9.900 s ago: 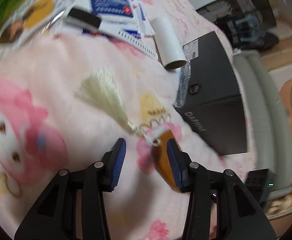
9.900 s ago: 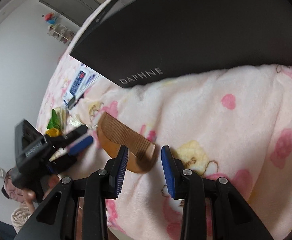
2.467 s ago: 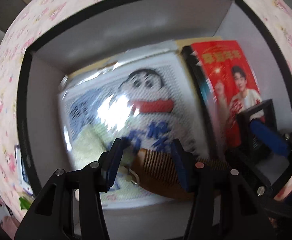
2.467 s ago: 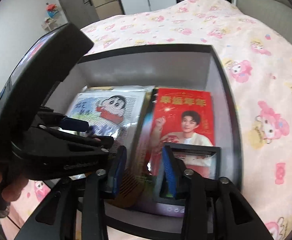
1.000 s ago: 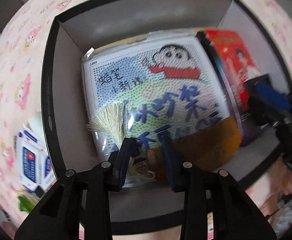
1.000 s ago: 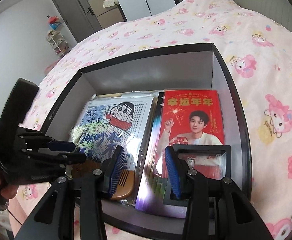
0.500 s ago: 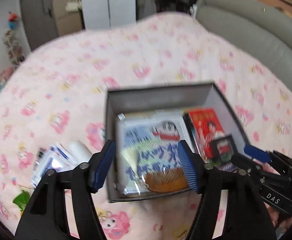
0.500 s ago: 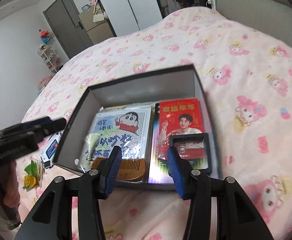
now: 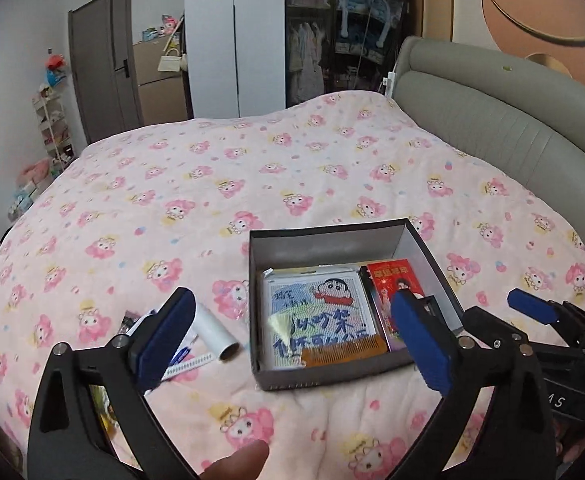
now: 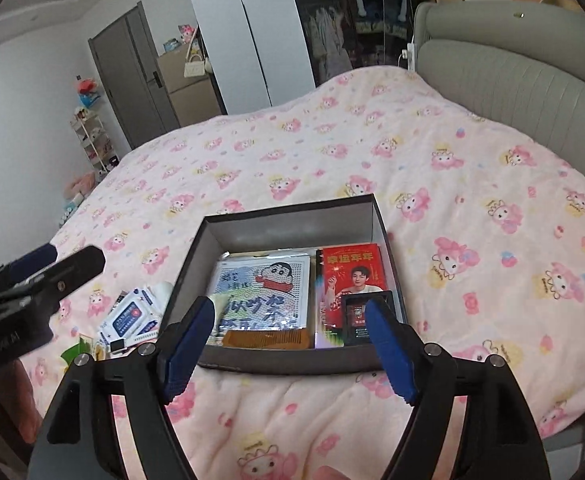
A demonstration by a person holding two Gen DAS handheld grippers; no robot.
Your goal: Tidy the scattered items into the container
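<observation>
On the pink bed cover [image 9: 252, 184] sits the dark box [image 9: 332, 240], and I look down at it through both tools. My left gripper [image 9: 292, 340] is wide open and holds nothing. My right gripper [image 10: 288, 344] is wide open too, also with nothing in it. Inside the box, the wooden comb [image 9: 344, 351] with its pale tassel [image 9: 282, 327] lies on the cartoon picture pack [image 10: 264, 284], with the red card [image 10: 348, 272] and a small black case [image 10: 358, 314] at 3 o'clock from it. Some things are outside the box, at 9 o'clock from it: a white roll [image 9: 216, 332], the wet wipes pack [image 10: 130, 314] and a green wrapper [image 10: 76, 350]. I think I am between pickups now. Next I would send one open gripper over to 9 o'clock, down onto the roll or the wipes, and squeeze gently, as the soft cover may bunch up.
</observation>
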